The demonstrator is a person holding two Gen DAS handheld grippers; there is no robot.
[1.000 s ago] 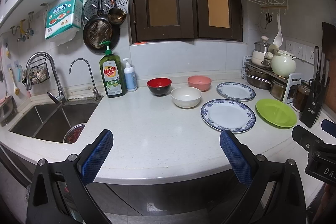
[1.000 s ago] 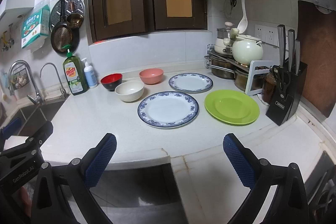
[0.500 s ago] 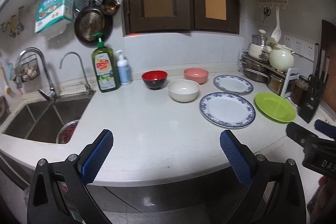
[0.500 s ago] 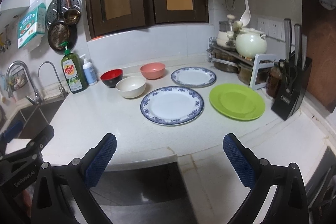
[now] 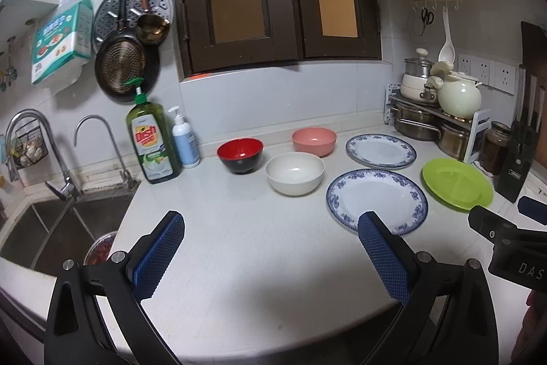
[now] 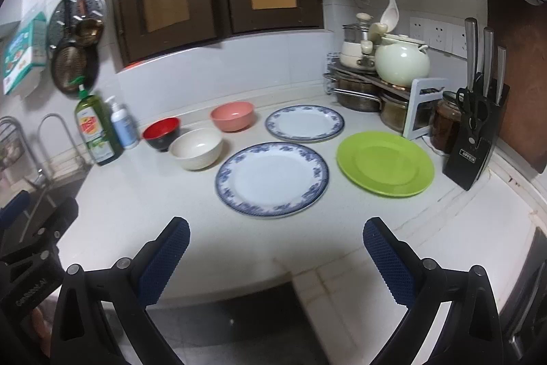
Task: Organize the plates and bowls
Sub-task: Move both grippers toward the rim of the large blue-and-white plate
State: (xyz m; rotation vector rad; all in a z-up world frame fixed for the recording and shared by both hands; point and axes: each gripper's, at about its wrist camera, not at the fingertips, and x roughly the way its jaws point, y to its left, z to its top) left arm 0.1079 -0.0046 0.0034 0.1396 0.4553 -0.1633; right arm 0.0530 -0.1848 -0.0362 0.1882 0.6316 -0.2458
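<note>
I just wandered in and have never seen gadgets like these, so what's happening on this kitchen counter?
A person holds a two-fingered claw in each hand, about to tidy dishes. Both the left claw and the right claw are open and hold nothing, hovering over the near edge of the counter. Nothing is stacked: a red bowl, a white bowl, a pink bowl, two blue-rimmed plates and a green plate sit separately.

Each gripper, left gripper [image 5: 271, 243] and right gripper [image 6: 275, 250], has black angular plastic arms with triangular cut-outs, silver round screws at the joints and blue cross-hatched rubber pads [image 5: 384, 262]. White lettering marks the black bodies. Bare skin [image 6: 39, 318] shows at 8 o'clock in the right view.
</note>
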